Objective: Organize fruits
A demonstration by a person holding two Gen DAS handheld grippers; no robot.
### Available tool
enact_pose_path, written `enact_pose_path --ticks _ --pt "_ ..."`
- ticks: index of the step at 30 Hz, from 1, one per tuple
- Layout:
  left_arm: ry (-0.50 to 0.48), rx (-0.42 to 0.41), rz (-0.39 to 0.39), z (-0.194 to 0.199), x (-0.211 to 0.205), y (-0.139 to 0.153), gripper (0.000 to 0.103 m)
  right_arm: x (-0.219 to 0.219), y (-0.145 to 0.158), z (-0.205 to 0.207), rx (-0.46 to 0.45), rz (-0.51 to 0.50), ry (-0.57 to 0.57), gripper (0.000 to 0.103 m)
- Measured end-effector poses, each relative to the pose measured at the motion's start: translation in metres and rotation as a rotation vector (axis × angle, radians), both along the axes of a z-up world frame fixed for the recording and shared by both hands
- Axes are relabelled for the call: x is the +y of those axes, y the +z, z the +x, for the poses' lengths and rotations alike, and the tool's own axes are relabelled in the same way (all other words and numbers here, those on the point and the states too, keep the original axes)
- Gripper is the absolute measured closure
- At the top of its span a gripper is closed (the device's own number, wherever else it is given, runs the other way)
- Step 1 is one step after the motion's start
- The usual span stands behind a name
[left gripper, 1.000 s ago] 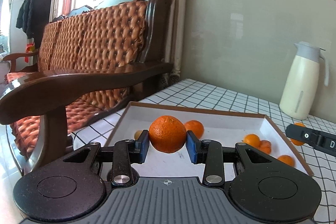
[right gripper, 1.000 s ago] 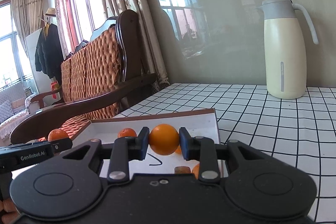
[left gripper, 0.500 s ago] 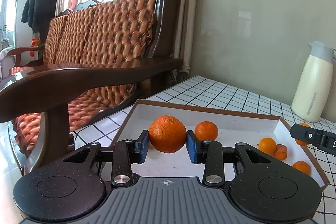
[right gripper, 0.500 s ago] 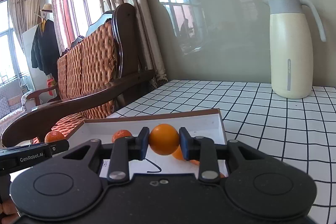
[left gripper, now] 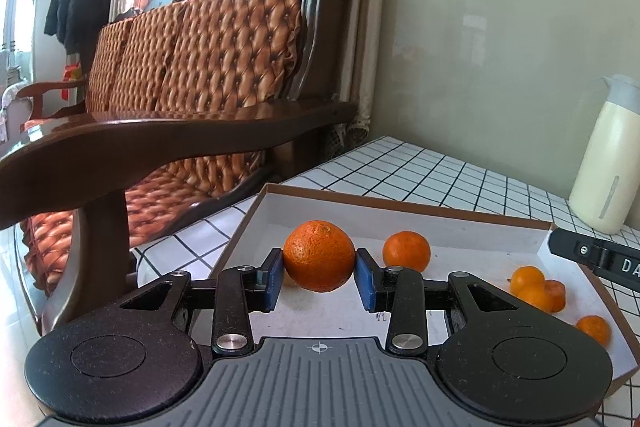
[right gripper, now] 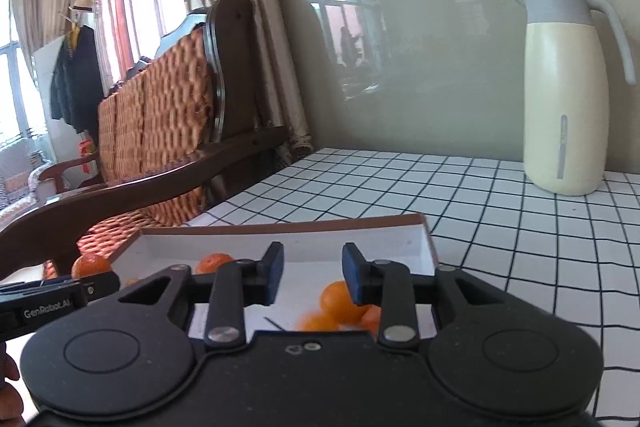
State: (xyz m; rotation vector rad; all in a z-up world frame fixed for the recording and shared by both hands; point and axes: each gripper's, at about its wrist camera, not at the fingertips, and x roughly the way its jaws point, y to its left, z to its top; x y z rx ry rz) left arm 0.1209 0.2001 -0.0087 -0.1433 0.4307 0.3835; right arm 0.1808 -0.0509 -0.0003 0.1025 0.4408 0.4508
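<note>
Blue pads of the left gripper (left gripper: 319, 273) clamp a large mandarin (left gripper: 319, 255) above the white tray (left gripper: 460, 227). Jaws of the right gripper (right gripper: 313, 273) are opening with nothing between them; small oranges (right gripper: 338, 301) lie blurred beneath, in the tray's right end on the checked tablecloth (right gripper: 520, 227).

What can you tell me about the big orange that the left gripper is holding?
The big orange is round, deep orange with a pebbled, dimpled peel and a paler patch near its top. It sits clamped between the left gripper's two blue pads, which press on its left and right sides. It hangs above the white floor of the brown-edged box, clear of the smaller fruits lying there.
</note>
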Motion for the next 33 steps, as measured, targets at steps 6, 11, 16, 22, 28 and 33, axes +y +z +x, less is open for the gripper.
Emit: enact_pose_path --ticks 6,11,16,22,28,33 --pt "0.065 -0.028 0.056 -0.001 -0.007 0.006 0.000 -0.020 0.011 -0.020 -0.107 0.079 -0.070 0.009" --pt "0.057 -0.057 0.075 -0.006 -0.012 0.016 0.000 -0.030 0.018 -0.029 -0.125 0.095 -0.065 0.006" --pt "0.081 -0.081 0.101 -0.019 -0.016 0.023 0.000 -0.034 0.026 -0.032 -0.121 0.089 -0.063 0.006" --pt "0.094 -0.077 0.100 -0.035 -0.022 0.038 0.000 -0.044 0.040 -0.045 -0.117 0.082 -0.057 0.006" --pt "0.080 -0.094 0.124 -0.066 -0.036 0.062 0.000 -0.056 0.056 -0.069 -0.124 0.082 -0.048 0.006" --pt "0.063 -0.104 0.110 -0.098 -0.048 0.083 0.000 -0.072 0.072 -0.096 -0.135 0.092 -0.047 0.006"
